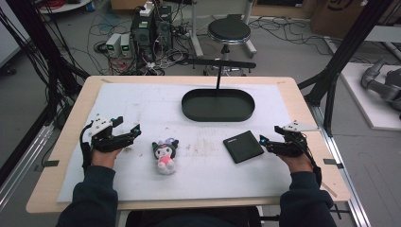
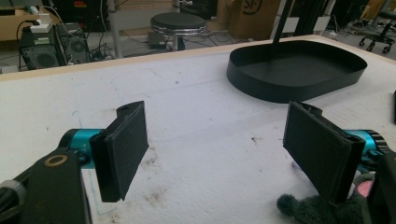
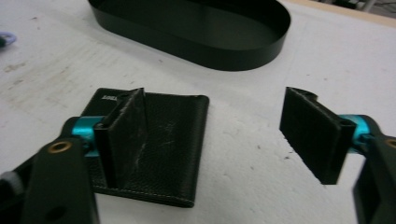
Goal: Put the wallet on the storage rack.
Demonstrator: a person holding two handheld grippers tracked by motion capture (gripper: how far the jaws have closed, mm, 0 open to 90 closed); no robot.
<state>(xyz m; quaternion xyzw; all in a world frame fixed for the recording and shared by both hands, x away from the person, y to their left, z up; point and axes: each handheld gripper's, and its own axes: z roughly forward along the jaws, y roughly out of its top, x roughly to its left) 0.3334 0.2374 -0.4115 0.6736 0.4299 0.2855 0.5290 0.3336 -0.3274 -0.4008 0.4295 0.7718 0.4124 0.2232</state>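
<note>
The left gripper [image 1: 134, 131] is wide open, and so is the right gripper [image 1: 263, 140]. The small grey-and-pink plush toy [image 1: 165, 156], soft and light, sits just beside the left gripper; squeeze its middle. The flat black leather wallet [image 3: 154, 140], thin and probably bendy, lies under the right jaws.

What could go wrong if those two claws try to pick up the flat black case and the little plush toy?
The wallet lies flat on the white mat, so the open right gripper may slide over it rather than get under an edge. The plush toy is soft and rounded; the open left gripper might pinch only an ear and drop it. The black tray has a raised wall that a carried item could clip.
</note>
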